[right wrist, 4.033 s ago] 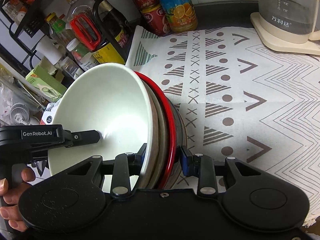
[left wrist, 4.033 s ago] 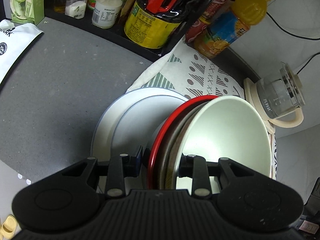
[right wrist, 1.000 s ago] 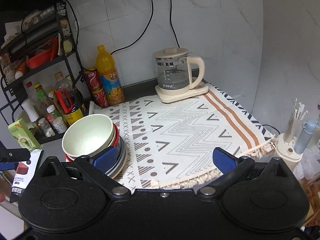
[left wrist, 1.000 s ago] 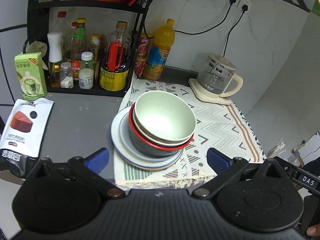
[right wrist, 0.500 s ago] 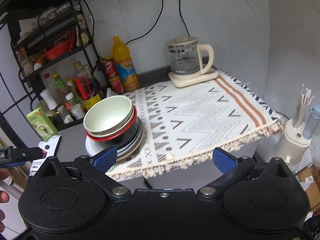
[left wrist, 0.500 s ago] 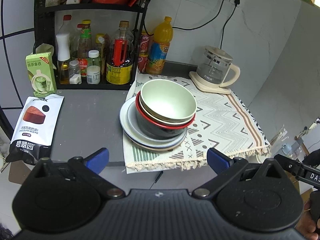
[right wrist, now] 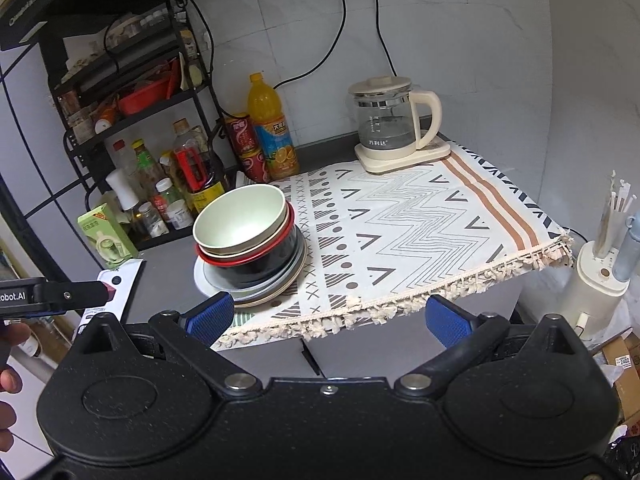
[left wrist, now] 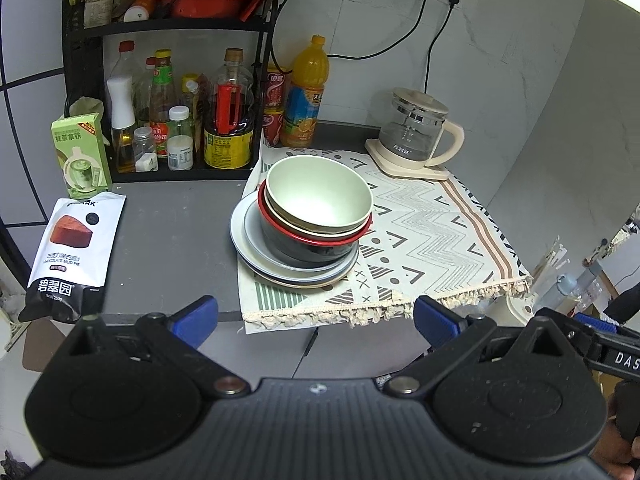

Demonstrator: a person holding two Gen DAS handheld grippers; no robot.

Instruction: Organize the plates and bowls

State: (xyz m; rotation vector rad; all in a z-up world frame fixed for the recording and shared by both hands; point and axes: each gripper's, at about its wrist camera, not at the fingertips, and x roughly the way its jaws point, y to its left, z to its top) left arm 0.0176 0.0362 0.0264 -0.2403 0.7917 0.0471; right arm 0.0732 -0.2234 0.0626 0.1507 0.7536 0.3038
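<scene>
A stack of dishes stands at the left edge of the patterned cloth [left wrist: 432, 236]. A pale green bowl [left wrist: 318, 196] sits on top, nested in a beige bowl and a red-rimmed dark bowl [left wrist: 312, 246], all on several stacked plates [left wrist: 256, 258]. The stack also shows in the right wrist view [right wrist: 244, 224]. My left gripper [left wrist: 316, 320] is open and empty, held back off the counter's front edge. My right gripper [right wrist: 328, 318] is open and empty, also held back from the counter.
A black rack [left wrist: 168, 120] with bottles and jars stands at the back left. An orange juice bottle [left wrist: 306, 92] and red cans stand behind the stack. A glass kettle [left wrist: 416, 132] sits at the back right. A snack bag [left wrist: 72, 248] and a green box [left wrist: 80, 156] lie left.
Four seconds ago both grippers gripped the tilted bowl stack. They have since let go and opened, the stack sits on the plates, and both grippers keep pulling back from the counter.
</scene>
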